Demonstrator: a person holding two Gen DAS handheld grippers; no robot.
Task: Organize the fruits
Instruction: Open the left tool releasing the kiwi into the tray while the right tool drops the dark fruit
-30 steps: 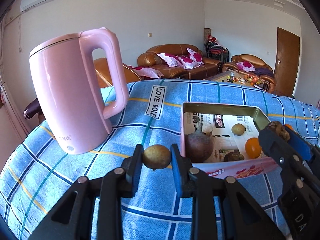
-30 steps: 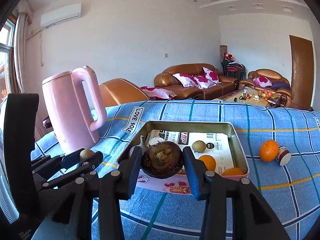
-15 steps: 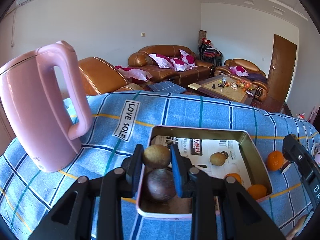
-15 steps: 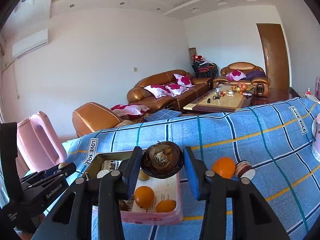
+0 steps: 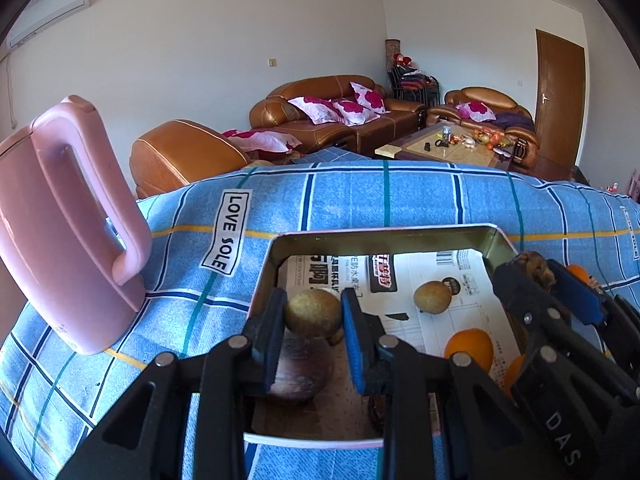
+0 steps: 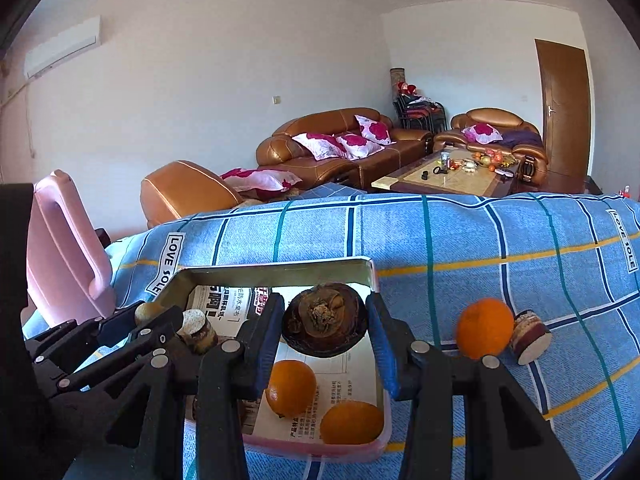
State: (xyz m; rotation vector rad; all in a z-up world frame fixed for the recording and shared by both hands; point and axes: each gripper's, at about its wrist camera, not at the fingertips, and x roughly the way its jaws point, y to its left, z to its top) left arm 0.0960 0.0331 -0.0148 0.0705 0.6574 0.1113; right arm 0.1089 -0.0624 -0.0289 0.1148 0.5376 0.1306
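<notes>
My left gripper [image 5: 313,315] is shut on a small brown-green fruit [image 5: 311,313] and holds it over the near left part of the metal tray [image 5: 384,235]. My right gripper [image 6: 325,322] is shut on a dark brown mangosteen [image 6: 324,318] above the tray [image 6: 280,267]. In the tray lie a dark round fruit [image 5: 298,372], a small brown fruit [image 5: 432,297] and two oranges [image 6: 290,388]. One orange [image 6: 485,333] sits on the cloth right of the tray. The right gripper also shows in the left wrist view [image 5: 532,270], and the left gripper in the right wrist view [image 6: 146,314].
A pink kettle [image 5: 60,224] stands on the blue checked cloth [image 5: 400,196] left of the tray. A small round jar [image 6: 530,336] lies beside the loose orange. Newspaper [image 5: 420,272] lines the tray. Sofas and a coffee table stand beyond the table.
Both grippers have moved in over the tray with their fruits still held. The left one came from the cloth beside the kettle; the right one swung back left over the tray.
</notes>
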